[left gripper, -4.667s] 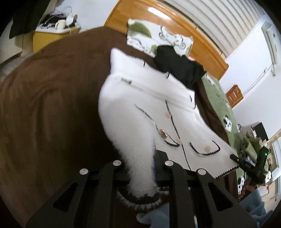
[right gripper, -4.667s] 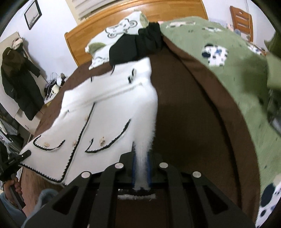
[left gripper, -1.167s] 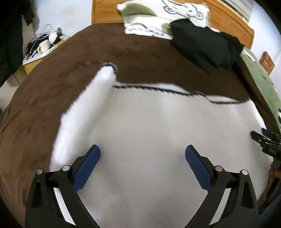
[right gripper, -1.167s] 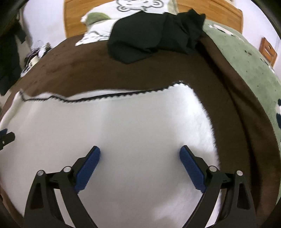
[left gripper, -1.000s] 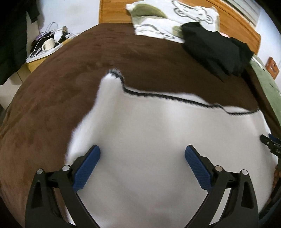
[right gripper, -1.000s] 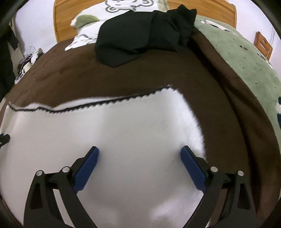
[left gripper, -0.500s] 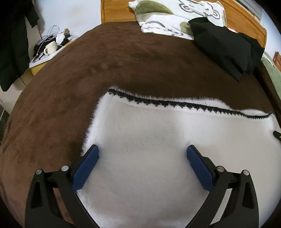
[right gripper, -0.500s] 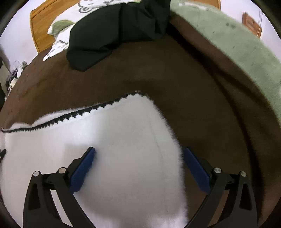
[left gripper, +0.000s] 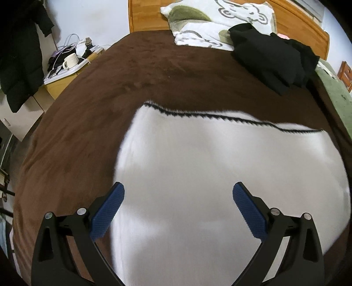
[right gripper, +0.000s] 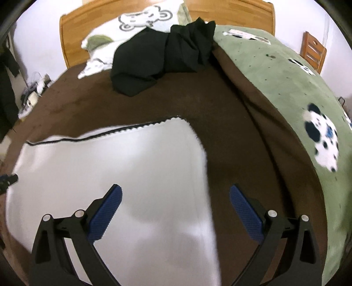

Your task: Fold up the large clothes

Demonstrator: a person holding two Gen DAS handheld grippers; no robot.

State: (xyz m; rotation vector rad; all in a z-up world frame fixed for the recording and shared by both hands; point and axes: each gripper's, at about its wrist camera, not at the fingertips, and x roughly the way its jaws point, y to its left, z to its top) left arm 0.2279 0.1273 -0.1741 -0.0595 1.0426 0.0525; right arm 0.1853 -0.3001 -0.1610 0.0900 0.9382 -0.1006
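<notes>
- Half a second back my right claw [right gripper: 175, 209] sat lower over the white fleece coat [left gripper: 220, 176]; now it has lifted, and the coat's right edge runs between its blue pads [right gripper: 105, 216].
- My left claw [left gripper: 178, 211] hangs with its jaws wide apart above the coat's left part, gripping nothing; the right claw is likewise spread and empty.
- The coat lies flat on the brown blanket [left gripper: 110, 88], filling the lower centre, black-trimmed hem [left gripper: 220, 117] at its far edge.
- No readable writing.
- A black garment [right gripper: 158, 59] is heaped at upper centre, against a bear-print pillow [right gripper: 143, 18].
</notes>
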